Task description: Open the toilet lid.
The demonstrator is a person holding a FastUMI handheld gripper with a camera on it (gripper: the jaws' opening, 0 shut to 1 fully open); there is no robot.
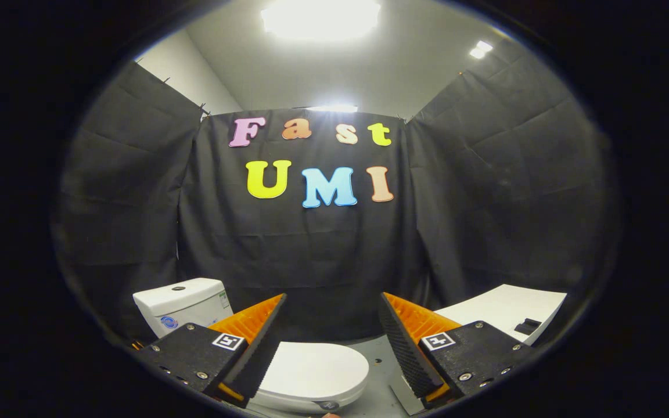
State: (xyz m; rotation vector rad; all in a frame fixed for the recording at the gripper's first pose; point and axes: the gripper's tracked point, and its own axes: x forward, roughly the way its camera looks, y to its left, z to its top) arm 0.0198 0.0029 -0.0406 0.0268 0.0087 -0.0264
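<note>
Ahead of me, beyond my fingers, black cloth (323,249) hangs as the booth's wall, creased and folded, in three panels: one straight ahead and one angled in on either side. Above the cloth I see a pale ceiling (404,69) with a bright light panel (320,17) overhead and a smaller lamp (481,49) off to the right. A strip of white wall (180,72) shows above the left panel. Low down, the floor (378,371) is grey. To the right of my fingers stands a white counter (503,307), a small dark object (527,326) resting on it.
</note>
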